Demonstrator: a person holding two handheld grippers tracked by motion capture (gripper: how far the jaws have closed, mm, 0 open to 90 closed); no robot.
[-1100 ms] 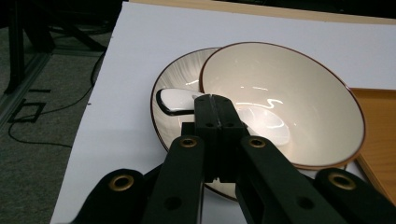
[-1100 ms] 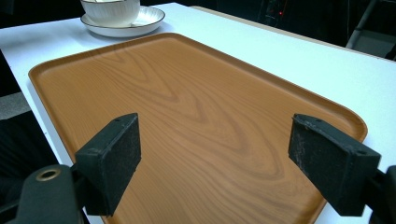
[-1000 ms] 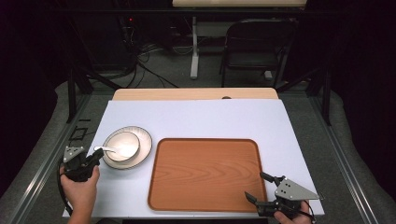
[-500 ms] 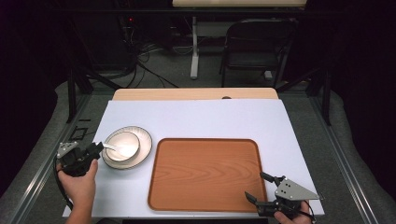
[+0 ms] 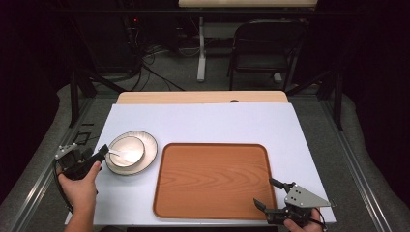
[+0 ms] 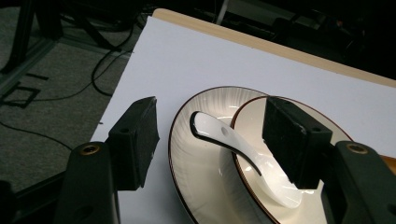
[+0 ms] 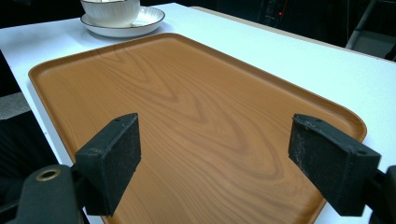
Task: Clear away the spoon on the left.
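Table (image 5: 217,121) carries three groups. Plate (image 5: 147,145) sits at the left, near the left edge of the table. Bowl (image 5: 126,150) stands on the plate. Spoon (image 6: 229,144) lies in the bowl — handle resting over the bowl rim, reaching out above the plate toward the left. Tray (image 5: 212,179) lies to the right of the plate, just beside it, toward the near edge. Left gripper (image 5: 89,159) is left of the plate, at its rim. Right gripper (image 5: 270,195) sits at the tray's near right corner — jaws over the tray.
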